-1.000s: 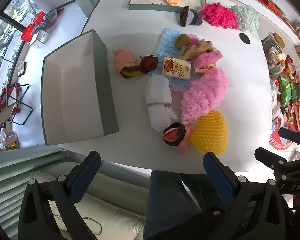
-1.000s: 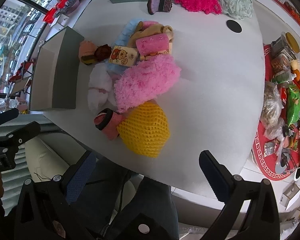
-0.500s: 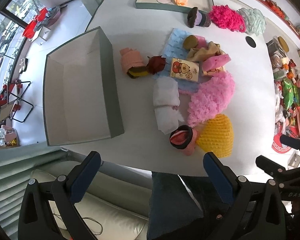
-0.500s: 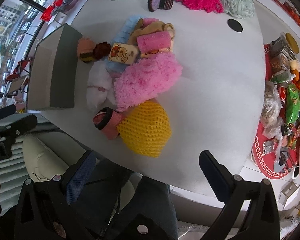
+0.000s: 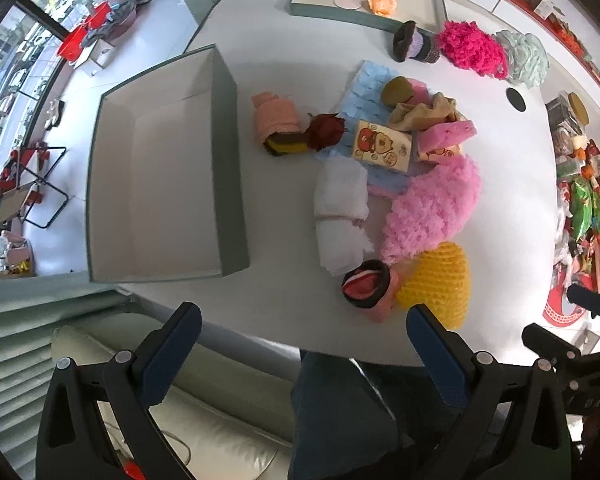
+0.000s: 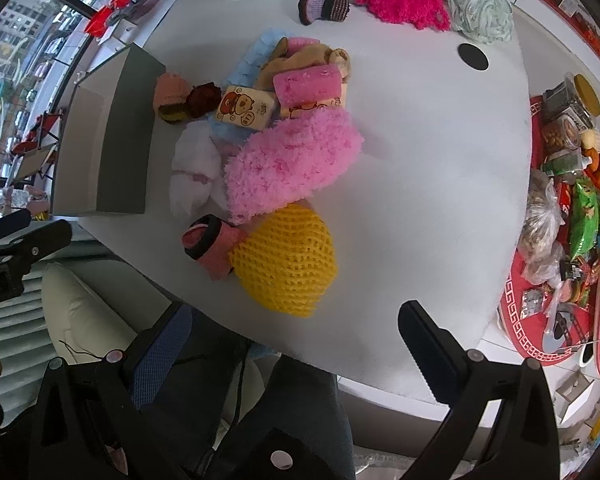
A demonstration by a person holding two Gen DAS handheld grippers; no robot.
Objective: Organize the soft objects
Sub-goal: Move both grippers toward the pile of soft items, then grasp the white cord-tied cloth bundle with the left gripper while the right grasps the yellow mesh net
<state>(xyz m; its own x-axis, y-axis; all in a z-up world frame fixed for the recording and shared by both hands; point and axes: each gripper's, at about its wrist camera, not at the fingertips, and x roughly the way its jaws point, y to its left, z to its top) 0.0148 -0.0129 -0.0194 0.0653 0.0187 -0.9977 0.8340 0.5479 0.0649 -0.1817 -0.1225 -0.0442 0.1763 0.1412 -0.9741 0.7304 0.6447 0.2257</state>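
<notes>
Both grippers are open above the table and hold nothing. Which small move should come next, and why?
Probably lower the right gripper toward the yellow knitted piece. It lies nearest the table edge, and only the pink fluffy piece overlaps its far end. The big grey box has nothing in it, and the left gripper is open too.

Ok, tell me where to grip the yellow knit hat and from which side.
Grip the yellow hat at its bare near-right edge, coming from the table's near side with the right gripper. Its far edge tucks under the pink fluffy piece, and the pink roll touches its left.
</notes>
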